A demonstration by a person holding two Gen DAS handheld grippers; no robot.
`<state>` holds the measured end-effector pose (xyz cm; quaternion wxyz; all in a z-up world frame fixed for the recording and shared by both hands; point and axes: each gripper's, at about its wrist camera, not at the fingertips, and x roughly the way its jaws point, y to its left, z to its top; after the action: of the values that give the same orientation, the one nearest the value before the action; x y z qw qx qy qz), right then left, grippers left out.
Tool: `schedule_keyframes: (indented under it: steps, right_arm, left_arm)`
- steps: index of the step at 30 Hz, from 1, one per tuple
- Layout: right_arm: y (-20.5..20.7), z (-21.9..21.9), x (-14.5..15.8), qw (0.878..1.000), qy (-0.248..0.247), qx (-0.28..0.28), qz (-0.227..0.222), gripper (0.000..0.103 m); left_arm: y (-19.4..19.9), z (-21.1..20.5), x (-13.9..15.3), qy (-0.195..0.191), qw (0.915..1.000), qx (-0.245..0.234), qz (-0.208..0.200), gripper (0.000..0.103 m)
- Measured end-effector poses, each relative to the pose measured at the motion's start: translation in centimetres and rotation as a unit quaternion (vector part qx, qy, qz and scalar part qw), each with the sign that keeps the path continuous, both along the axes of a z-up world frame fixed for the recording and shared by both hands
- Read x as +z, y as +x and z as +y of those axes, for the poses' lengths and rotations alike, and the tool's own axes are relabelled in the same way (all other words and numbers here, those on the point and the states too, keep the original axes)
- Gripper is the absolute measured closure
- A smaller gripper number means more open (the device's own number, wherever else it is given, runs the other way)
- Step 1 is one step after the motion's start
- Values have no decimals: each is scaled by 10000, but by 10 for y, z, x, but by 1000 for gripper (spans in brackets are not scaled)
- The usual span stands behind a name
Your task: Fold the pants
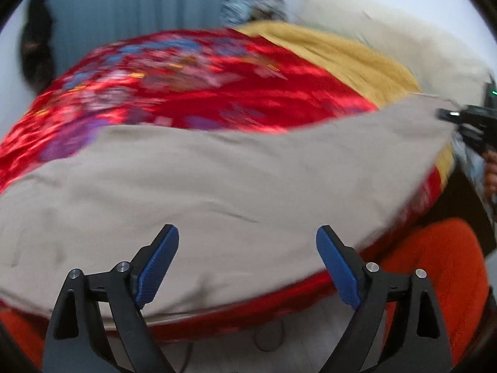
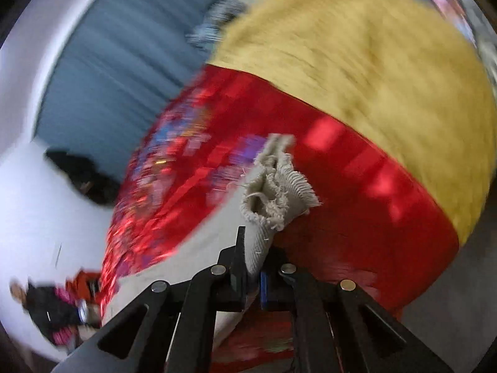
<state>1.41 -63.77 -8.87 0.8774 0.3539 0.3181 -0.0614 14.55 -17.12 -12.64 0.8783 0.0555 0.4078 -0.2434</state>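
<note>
Pants (image 1: 217,186) of soft, light beige cloth are lying limp across the red bedspread (image 1: 186,93), the right claw (image 2: 253,276) pinching their frayed hem, a firm hold, while the left claw (image 1: 247,261) is gaping empty above them.

A bed carries everything, covered by a shiny red bedspread (image 1: 236,99) with a blurred floral pattern in blue and purple. On that cover lie the beige pants (image 1: 217,186), spread wide across its near side, and a mustard-yellow blanket (image 2: 372,62) over its far part
</note>
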Motion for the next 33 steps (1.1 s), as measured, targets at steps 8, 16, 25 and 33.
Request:
schedule_keyframes:
  steps: [8, 16, 25, 33]
  right_arm:
    - [55, 164, 132, 9713, -982, 1879, -1076, 97]
    - [116, 364, 106, 9207, -966, 3677, -882, 97]
    - [89, 494, -81, 8812, -687, 4646, 548, 36]
    - [94, 360, -30, 9414, -1486, 3025, 138, 41]
  left_arm:
    - [27, 139, -17, -350, 9811, 1900, 149, 12]
    - [30, 223, -30, -669, 9531, 2946, 163, 12]
    - [22, 272, -38, -685, 9286, 3645, 135, 12]
    - [51, 205, 5, -940, 9596, 2626, -359, 12]
